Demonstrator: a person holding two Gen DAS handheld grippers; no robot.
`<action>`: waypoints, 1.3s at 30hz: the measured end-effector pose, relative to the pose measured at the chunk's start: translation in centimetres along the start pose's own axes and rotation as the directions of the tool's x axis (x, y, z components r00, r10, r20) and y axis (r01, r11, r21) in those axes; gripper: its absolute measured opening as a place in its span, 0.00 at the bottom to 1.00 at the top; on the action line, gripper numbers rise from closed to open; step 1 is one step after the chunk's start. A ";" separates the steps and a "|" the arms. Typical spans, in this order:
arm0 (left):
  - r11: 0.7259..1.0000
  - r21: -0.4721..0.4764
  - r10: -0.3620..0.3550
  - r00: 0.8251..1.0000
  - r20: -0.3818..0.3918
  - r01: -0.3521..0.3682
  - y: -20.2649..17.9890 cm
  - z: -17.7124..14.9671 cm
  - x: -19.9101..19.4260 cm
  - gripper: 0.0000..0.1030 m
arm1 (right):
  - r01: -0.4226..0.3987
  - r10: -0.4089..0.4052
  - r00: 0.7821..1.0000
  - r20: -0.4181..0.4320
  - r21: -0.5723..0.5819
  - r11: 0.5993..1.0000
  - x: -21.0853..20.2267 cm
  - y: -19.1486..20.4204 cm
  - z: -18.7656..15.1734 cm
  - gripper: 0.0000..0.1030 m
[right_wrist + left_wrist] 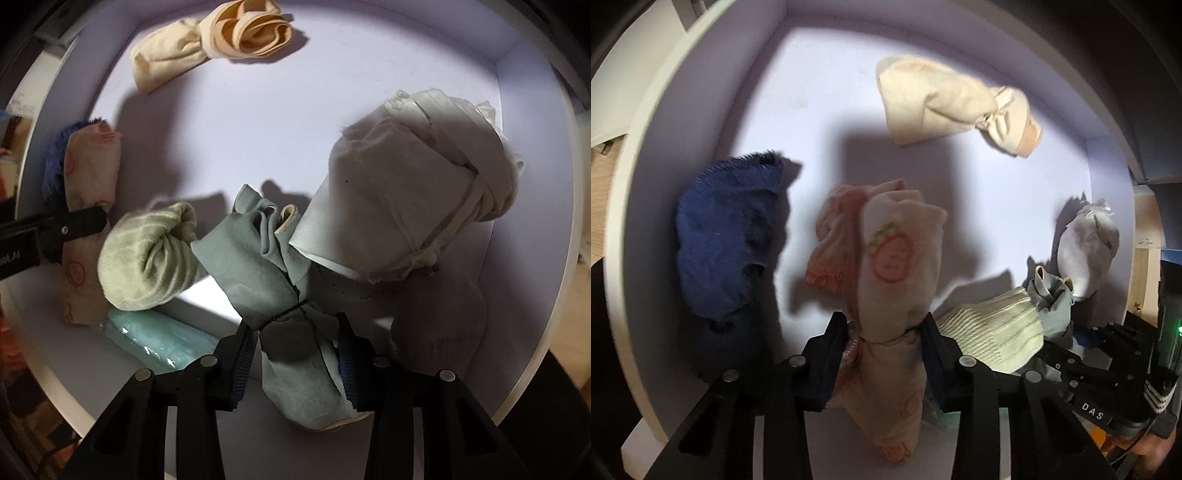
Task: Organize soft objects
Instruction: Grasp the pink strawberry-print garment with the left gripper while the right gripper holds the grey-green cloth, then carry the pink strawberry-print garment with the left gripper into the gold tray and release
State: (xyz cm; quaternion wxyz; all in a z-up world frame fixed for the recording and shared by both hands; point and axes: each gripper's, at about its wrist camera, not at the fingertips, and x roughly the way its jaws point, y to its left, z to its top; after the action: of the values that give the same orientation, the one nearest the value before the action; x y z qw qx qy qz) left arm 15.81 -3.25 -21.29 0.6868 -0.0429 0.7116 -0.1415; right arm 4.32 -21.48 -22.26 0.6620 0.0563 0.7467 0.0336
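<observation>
Sorting step underway, both bundles gripped over the white bin (713, 122). Far left lies a fuzzy blue cloth (727, 236). The left gripper (886, 328) is clamped on a peach printed roll (894, 266), soft knit w/ smiley faces. Next over, a ribbed pale-green roll (147, 258) rests on the bin floor. The right gripper (295, 339) is pinched on a grey-green roll (266, 266), smooth fabric tied round w/ a thin band. Next move prob needs lifting each clear, then placing apart w/o snagging neighbours.
</observation>
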 end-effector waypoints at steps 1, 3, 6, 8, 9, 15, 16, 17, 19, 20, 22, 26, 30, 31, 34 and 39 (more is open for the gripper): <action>1.000 -0.002 -0.001 1.000 0.009 0.001 0.1 -0.1 -0.6 0.37 | -0.006 0.006 1.000 0.004 0.008 1.000 -0.1 -0.2 0.0 0.40; 1.000 -0.010 -0.004 0.999 0.044 0.004 0.3 -0.2 -1.7 0.37 | -0.024 0.024 1.000 0.011 0.026 0.999 -0.3 -0.7 -0.1 0.40; 1.000 -0.018 -0.006 0.996 0.090 0.007 0.5 -0.8 -3.3 0.37 | -0.065 0.063 0.998 0.027 0.065 0.996 -1.0 -1.4 -0.1 0.39; 0.999 -0.029 -0.013 0.992 0.123 0.017 0.7 -1.3 -4.6 0.37 | -0.086 0.083 0.996 0.039 0.083 0.993 -1.5 -1.8 0.0 0.39; 0.999 -0.031 -0.019 0.991 0.133 0.023 0.9 -1.5 -4.9 0.37 | -0.087 0.083 0.995 0.046 0.086 0.992 -1.7 -1.9 0.1 0.39; 0.998 -0.016 -0.060 0.979 0.195 0.065 1.8 -3.4 -7.4 0.37 | -0.121 0.113 0.990 0.080 0.111 0.986 -3.1 -2.3 0.0 0.39; 0.997 -0.010 -0.067 0.977 0.201 0.070 2.1 -3.8 -7.9 0.37 | -0.131 0.122 0.989 0.085 0.117 0.984 -3.2 -2.5 -0.1 0.39; 0.997 0.000 -0.073 0.975 0.209 0.075 2.1 -4.1 -8.5 0.37 | -0.141 0.131 0.987 0.089 0.122 0.982 -3.4 -2.7 0.0 0.39; 0.996 0.022 -0.088 0.970 0.226 0.085 1.8 -4.7 -9.5 0.37 | -0.158 0.146 0.984 0.098 0.130 0.979 -4.5 -2.8 -0.2 0.38; 0.995 0.034 -0.094 0.968 0.232 0.089 1.6 -4.8 -10.4 0.37 | -0.167 0.153 0.983 0.104 0.134 0.977 -4.7 -2.9 -0.2 0.38; 0.994 0.061 -0.105 0.964 0.243 0.093 1.2 -5.3 -11.6 0.37 | -0.182 0.166 0.979 0.114 0.142 0.973 -5.2 -3.1 -0.2 0.38; 0.987 0.128 -0.130 0.952 0.276 0.098 -0.3 -5.6 -13.5 0.37 | -0.204 0.184 0.974 0.129 0.160 0.966 -5.9 -3.8 -0.3 0.38; 0.975 0.192 -0.165 0.936 0.310 0.108 -1.4 -6.1 -16.1 0.37 | -0.212 0.192 0.973 0.129 0.173 0.962 -5.9 -4.1 -0.8 0.38; 0.971 0.207 -0.179 0.932 0.316 0.117 -1.8 -6.1 -16.8 0.37 | -0.212 0.192 0.973 0.127 0.175 0.961 -5.9 -4.2 -0.8 0.38; 0.954 0.273 -0.217 0.913 0.346 0.123 -3.5 -6.0 -19.6 0.37 | -0.215 0.194 0.973 0.125 0.185 0.959 -5.8 -4.1 -0.7 0.38; 0.921 0.366 -0.281 0.877 0.390 0.133 -6.4 -4.9 -24.7 0.37 | -0.221 0.200 0.972 0.127 0.188 0.957 -6.0 -4.1 -0.7 0.38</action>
State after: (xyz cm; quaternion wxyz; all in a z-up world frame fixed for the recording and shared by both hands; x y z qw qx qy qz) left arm 11.37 -2.36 4.28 0.8062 -0.0354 0.4974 -0.3183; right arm 4.19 -26.32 -16.79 0.6846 0.2037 0.6995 0.0255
